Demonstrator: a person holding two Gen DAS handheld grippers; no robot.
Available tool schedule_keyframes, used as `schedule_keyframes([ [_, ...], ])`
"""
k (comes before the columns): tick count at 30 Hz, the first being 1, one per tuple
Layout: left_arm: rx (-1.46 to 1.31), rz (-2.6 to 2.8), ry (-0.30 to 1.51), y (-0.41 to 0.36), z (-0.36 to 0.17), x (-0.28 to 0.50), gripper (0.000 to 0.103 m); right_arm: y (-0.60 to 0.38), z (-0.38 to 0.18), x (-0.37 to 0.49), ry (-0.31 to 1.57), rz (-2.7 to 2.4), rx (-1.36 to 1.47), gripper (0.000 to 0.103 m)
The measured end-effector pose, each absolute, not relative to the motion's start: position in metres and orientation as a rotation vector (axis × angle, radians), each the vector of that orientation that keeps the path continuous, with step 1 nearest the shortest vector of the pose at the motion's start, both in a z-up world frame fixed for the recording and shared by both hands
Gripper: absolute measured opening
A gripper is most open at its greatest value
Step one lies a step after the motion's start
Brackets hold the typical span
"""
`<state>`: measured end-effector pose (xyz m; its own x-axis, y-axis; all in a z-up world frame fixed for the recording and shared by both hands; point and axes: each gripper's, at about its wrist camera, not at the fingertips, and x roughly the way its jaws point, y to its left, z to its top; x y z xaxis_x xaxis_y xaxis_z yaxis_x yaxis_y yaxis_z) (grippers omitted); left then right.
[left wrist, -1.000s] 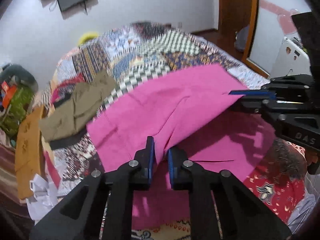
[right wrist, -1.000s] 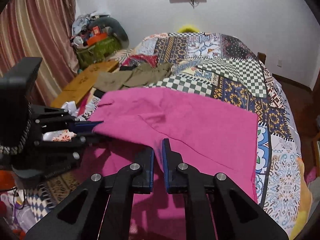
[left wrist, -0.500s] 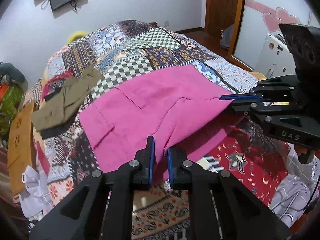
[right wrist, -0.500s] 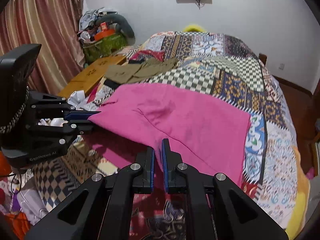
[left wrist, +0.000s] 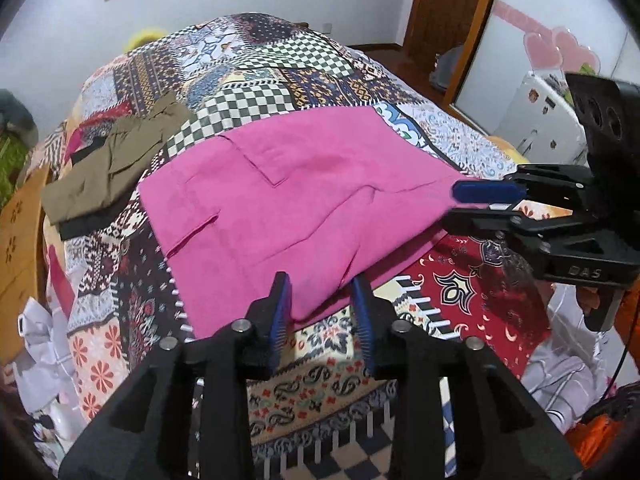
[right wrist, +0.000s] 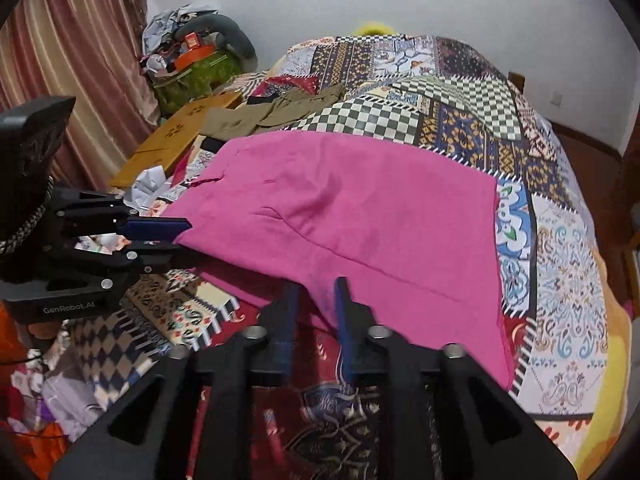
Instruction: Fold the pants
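Observation:
The pink pants [left wrist: 288, 196] lie folded over on the patchwork bedspread [left wrist: 256, 64]; they also show in the right wrist view [right wrist: 360, 208]. My left gripper [left wrist: 322, 300] is open, its jaws apart on either side of the near pink edge. It also shows in the right wrist view [right wrist: 176, 236], open at the pants' left corner. My right gripper [right wrist: 316, 300] is open with the near fold edge between its jaws. It shows in the left wrist view [left wrist: 480, 204], open at the right corner.
Olive-brown pants [left wrist: 108, 164] lie on the bed to the far left, also in the right wrist view [right wrist: 272, 112]. A cardboard piece [right wrist: 180, 136], a green bag with clutter [right wrist: 196, 72] and a curtain [right wrist: 72, 60] stand left. A door [left wrist: 444, 12] and white appliance [left wrist: 544, 120] stand right.
Both grippers carried the near edge of the pink pants away over the bed, laying it down as a fold. Both have opened and let go of the fabric.

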<state>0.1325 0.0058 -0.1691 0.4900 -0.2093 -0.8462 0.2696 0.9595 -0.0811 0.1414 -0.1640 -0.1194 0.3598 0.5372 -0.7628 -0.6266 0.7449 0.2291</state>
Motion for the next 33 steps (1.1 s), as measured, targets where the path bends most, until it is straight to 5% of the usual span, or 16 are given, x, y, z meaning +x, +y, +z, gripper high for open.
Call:
schedule_keyframes([
  [2,0.048,-0.276,1.009,0.013,-0.163,0.129,0.037,-0.168,-0.115,0.139,0.920,0.748,-0.090,0.044],
  [12,-0.095,-0.200,0.941,0.044,-0.136,0.145,0.042,-0.169,-0.093,0.150,0.867,0.752,0.023,0.044],
  [22,0.033,-0.144,1.057,0.031,-0.193,0.159,0.043,-0.141,-0.140,0.167,1.001,0.708,-0.050,0.044],
  [27,0.029,-0.134,1.046,0.049,-0.193,0.149,0.061,-0.166,-0.149,0.166,0.997,0.655,-0.049,0.041],
  [33,-0.018,-0.129,1.045,0.059,-0.196,0.147,0.063,-0.205,-0.158,0.169,1.013,0.582,0.013,0.041],
])
